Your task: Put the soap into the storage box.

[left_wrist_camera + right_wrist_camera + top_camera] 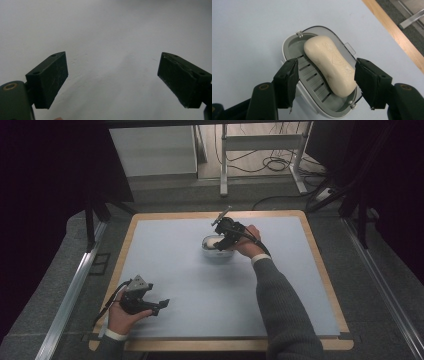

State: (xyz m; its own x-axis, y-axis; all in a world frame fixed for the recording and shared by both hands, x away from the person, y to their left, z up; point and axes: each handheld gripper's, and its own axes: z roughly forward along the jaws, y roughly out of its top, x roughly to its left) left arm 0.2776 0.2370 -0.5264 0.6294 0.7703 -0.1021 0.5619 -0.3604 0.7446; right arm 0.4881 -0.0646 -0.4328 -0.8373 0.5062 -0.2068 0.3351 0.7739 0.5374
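A cream bar of soap (329,65) lies aslant in a white soap dish (287,45) with a grey slotted insert. In the high view the dish (212,254) sits on the mat a little behind the table's middle. My right gripper (328,83) hangs open just above the dish, one jaw on each side of the soap's near end; its right jaw is close beside the bar. The same gripper (223,241) points down at the dish from the right. My left gripper (162,305) rests low near the front left corner, open, with bare mat between its jaws (112,77).
A pale blue mat (190,285) covers the table, which has a wooden border (320,270). Grey carpet, metal rails and a table frame with cables lie beyond the far edge.
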